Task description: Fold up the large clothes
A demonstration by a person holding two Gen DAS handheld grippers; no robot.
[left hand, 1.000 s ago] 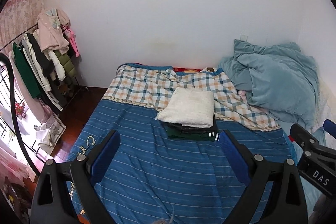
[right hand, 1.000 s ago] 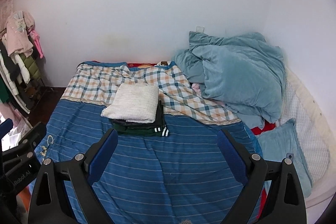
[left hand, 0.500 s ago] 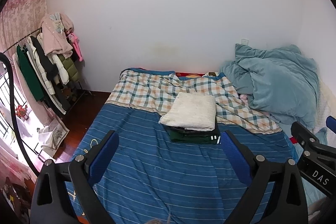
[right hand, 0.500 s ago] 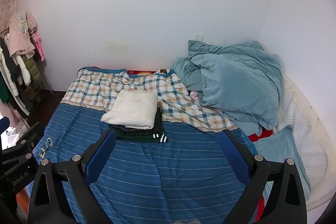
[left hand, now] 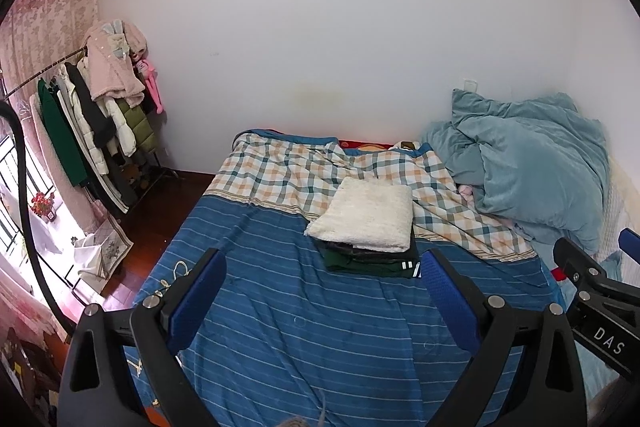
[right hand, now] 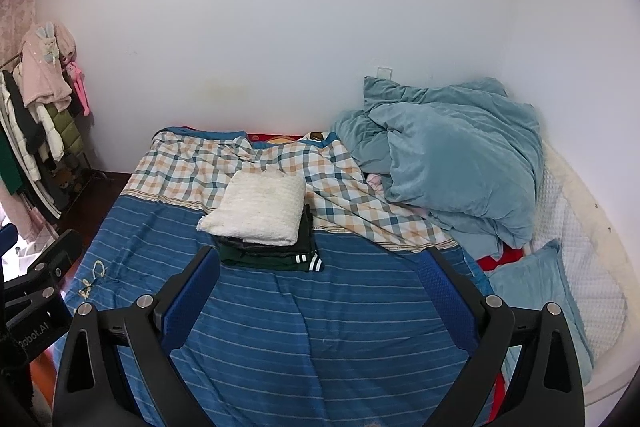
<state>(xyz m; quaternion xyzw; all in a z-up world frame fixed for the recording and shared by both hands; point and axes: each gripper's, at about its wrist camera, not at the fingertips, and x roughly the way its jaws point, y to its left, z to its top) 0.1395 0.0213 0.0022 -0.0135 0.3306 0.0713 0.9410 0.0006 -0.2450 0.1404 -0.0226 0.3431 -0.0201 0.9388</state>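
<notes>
Both your left gripper (left hand: pixel 322 291) and right gripper (right hand: pixel 318 281) hover with fingers apart, empty; a careless nudge could topple the folded stack (right hand: pixel 266 227).

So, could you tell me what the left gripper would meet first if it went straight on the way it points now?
Probably the blue striped bedspread, just short of the stack of folded clothes. The left gripper is open and holds nothing; depth is unclear.

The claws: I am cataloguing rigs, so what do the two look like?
Both the left claw and right claw have black angular frames with silver screws and blue textured pads. The right's body reads "DAS". A black cable loops beside the left.
</notes>
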